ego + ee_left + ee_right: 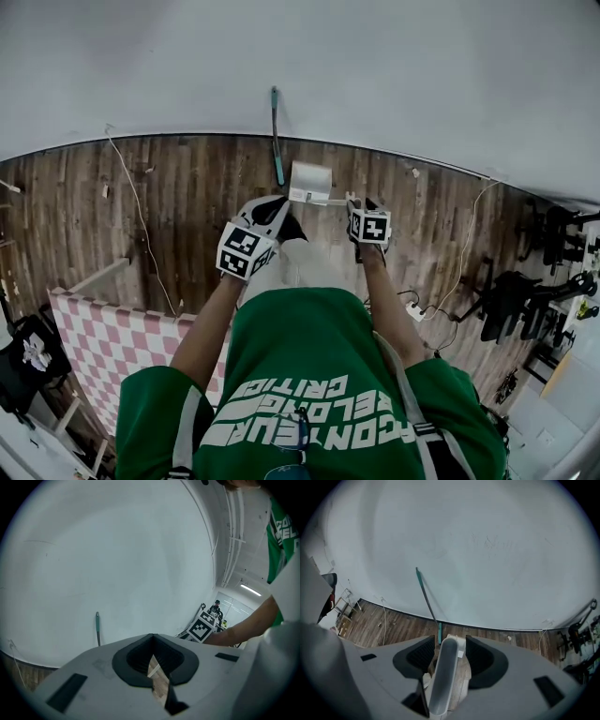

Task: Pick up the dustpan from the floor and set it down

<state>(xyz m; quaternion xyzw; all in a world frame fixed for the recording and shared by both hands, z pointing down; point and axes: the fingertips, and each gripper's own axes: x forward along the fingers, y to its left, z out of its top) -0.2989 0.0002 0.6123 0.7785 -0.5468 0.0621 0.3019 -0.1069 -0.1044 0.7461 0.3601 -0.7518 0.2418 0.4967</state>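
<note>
The white dustpan (pixel 309 183) is near the foot of the wall, and I cannot tell whether it touches the floor. Its handle runs back to my right gripper (pixel 353 201). In the right gripper view the long white dustpan handle (pixel 443 681) lies lengthwise between the dark pads, and my right gripper (pixel 446 654) is shut on it. My left gripper (pixel 272 212) hangs beside the pan on its left. The left gripper (pixel 154 662) has its jaws together with only a thin slit of wooden floor showing, and it holds nothing.
A teal-handled broom (pixel 276 141) leans on the white wall just left of the pan. A pink checked mat (pixel 103 337) lies at lower left. Cables (pixel 141 220) and a power strip (pixel 416 311) are on the wooden floor, with black equipment (pixel 511 305) at right.
</note>
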